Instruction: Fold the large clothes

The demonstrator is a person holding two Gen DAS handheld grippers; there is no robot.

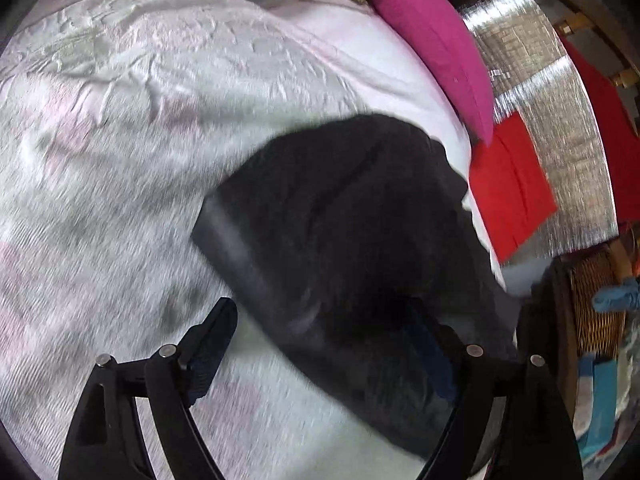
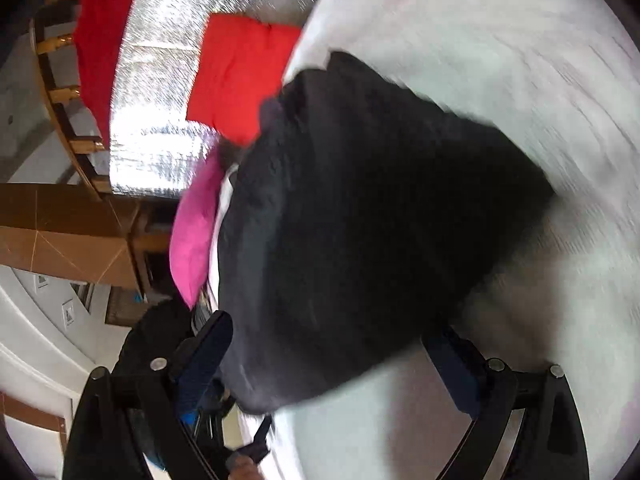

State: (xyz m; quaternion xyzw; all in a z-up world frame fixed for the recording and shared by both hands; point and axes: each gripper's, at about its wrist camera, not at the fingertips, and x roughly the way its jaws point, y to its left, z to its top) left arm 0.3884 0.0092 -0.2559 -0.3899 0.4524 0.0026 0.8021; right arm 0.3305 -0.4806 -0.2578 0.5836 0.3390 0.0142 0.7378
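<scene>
A dark folded garment [image 1: 352, 232] lies on the pale bedspread [image 1: 140, 140] beside the pink cushion [image 1: 432, 40], directly ahead of both the left gripper [image 1: 320, 332] and right gripper [image 2: 332, 344], jaws apart and seemingly empty, neither clearly nearer.

Bright daylight; heavy motion blur both views; glare on foil sheet [image 2: 168, 80]; fisheye edges dark.

black garment [image 1: 352, 216] motion-blurred, bedspread [image 1: 120, 160] weave smeared
</scene>
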